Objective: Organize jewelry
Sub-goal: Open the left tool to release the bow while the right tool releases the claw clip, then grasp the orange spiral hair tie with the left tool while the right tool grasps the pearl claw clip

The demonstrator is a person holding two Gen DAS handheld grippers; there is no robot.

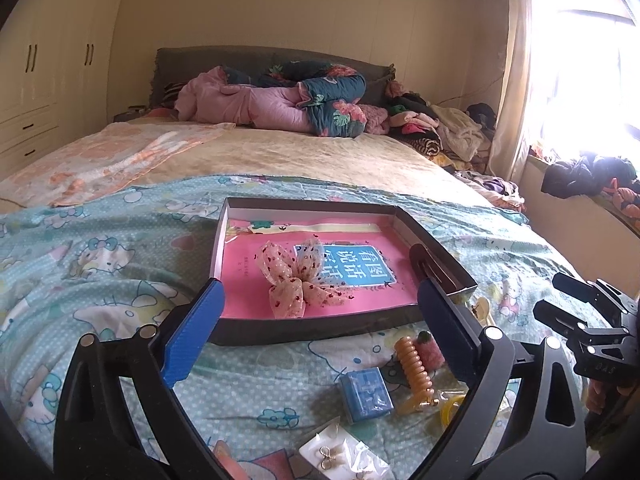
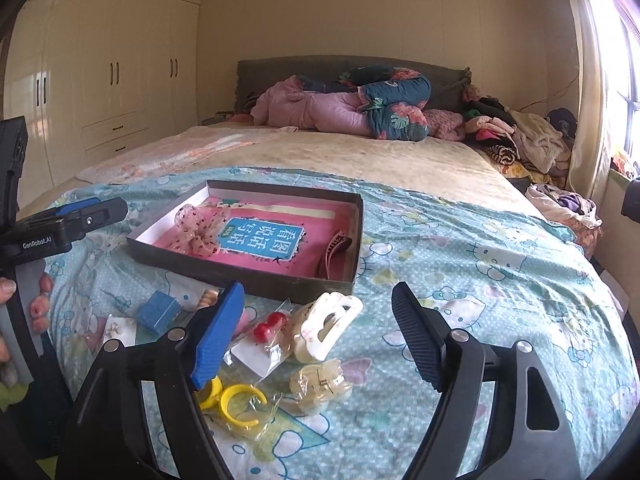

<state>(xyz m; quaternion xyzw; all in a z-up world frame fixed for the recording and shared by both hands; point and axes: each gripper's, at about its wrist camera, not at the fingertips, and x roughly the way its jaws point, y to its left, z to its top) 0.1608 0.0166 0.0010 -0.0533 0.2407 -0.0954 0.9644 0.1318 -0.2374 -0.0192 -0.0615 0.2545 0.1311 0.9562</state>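
I judge sorting barely begun: the shallow grey cardboard tray holds only a dotted gauze bow and a pink hair clip, while the white claw clip, yellow rings and blue box lie on the bed, and I hold both the left tool and the right tool wide and empty.

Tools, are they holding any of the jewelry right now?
No. The left tool and right tool are both open with nothing between their fingers. The bow lies in the box.

My finger pads are ribbed matt blue plastic. The box looks like dull grey cardboard, the bow sheer dotted mesh, the white claw clip glossy plastic, and the bedsheet soft printed cloth.
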